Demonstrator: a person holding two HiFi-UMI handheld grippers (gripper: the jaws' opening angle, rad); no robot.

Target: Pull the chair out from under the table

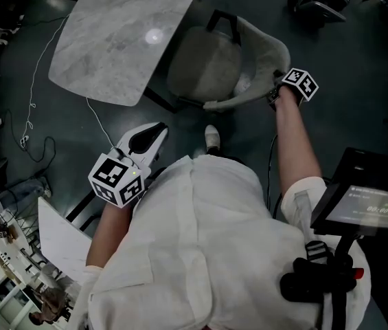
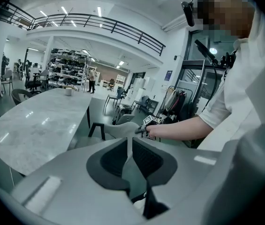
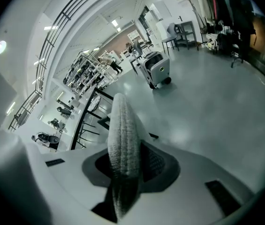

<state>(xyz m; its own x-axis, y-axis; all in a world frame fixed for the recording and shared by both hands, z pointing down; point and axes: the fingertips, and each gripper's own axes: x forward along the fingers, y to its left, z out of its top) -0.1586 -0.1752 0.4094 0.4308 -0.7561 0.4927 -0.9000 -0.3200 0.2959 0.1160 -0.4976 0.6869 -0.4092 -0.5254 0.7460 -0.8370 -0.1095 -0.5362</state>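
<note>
The grey upholstered chair [image 1: 204, 64] stands at the corner of the marble table [image 1: 118, 40], its seat partly beside the tabletop. My right gripper [image 1: 274, 93] is shut on the rim of the chair's curved backrest [image 1: 262, 53]. In the right gripper view the fuzzy backrest edge [image 3: 123, 139] runs upright between the pads. My left gripper [image 1: 156, 130] hangs short of the chair over bare floor, jaws together and holding nothing. In the left gripper view its fingertips [image 2: 130, 146] point at the chair [image 2: 123, 128] and the right gripper [image 2: 144, 130].
Black table legs [image 1: 163, 100] stand next to the chair's seat. A thin cable [image 1: 32, 108] trails over the dark floor at left. My shoe [image 1: 212, 137] is just behind the chair. A black screen on a stand [image 1: 369, 208] is at my right, a white sheet [image 1: 60, 243] at lower left.
</note>
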